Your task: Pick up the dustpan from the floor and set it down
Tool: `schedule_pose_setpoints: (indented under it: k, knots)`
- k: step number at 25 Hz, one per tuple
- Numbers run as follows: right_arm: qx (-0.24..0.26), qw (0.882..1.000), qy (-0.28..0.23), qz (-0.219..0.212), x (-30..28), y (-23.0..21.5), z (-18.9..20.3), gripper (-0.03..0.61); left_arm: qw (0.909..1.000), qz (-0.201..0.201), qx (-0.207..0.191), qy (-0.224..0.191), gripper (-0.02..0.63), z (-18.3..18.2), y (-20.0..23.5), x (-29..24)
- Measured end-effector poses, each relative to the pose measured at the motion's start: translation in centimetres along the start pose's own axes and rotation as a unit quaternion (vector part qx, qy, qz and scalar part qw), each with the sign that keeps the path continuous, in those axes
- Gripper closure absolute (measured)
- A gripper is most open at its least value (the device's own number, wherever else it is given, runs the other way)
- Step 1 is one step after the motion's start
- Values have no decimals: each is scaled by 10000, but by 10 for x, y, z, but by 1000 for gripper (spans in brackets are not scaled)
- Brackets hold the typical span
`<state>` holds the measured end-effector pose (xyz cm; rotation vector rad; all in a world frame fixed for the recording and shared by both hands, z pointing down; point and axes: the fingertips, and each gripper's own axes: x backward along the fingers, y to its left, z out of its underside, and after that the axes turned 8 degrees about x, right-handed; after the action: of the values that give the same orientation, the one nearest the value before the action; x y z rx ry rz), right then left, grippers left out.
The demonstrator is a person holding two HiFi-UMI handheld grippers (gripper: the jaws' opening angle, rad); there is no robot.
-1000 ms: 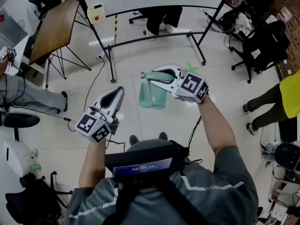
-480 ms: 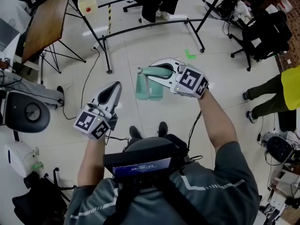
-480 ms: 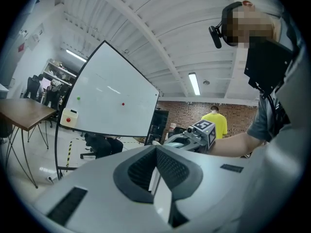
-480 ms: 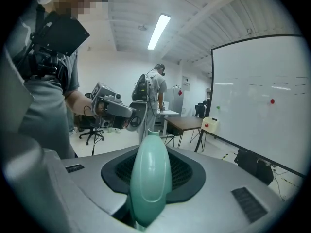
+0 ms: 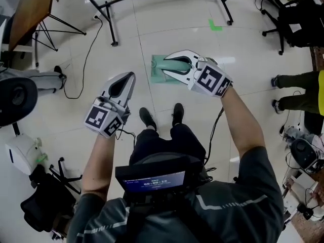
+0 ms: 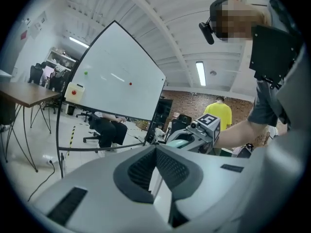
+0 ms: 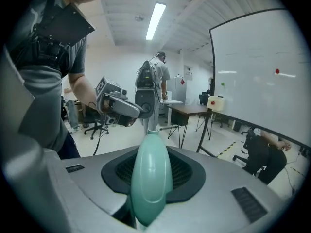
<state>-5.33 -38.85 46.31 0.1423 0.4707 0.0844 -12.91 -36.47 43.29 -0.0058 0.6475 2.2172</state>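
Head view: we see the right hand-held gripper [image 5: 168,65] pinching the handle [image 5: 178,66] of the green dustpan [image 5: 159,75]. The pan hangs low over the pale tiled floor [image 5: 152,34], ahead of the person's black shoes [image 5: 148,118]; we cannot tell if it touches. A green tape mark [image 5: 215,25] and black stand legs [image 5: 109,14] lie beyond.

Left gripper view: the left hand-held gripper [image 6: 156,150] has its jaws pressed together, empty, before a whiteboard [image 6: 116,76] and a wooden desk [image 6: 24,93].

Right gripper view: the handle sits clamped between the jaws, under a ceiling strip light [image 7: 155,17].

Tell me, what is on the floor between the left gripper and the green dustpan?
Nothing. In the head view, only bare floor lies between the left gripper and the dustpan, which the right gripper holds.
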Motion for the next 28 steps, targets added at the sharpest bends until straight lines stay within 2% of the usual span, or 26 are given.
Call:
schedule_pose_setpoints:
  k: [7,15,20,28]
  knots:
    - [-13,9995,236,-214,-52,5,113,440,9990,-66,341,280,588,95,54,-53]
    - [56,9974,607,-385,-103,15,228,440,9960,-655,499,338,588,179,109,-78]
    - [69,9962,736,-461,-122,26,268,440,9951,-673,430,579,588,219,122,-89]
    - [-28,9967,741,-338,-131,40,297,440,9932,-617,671,723,588,255,121,-95]
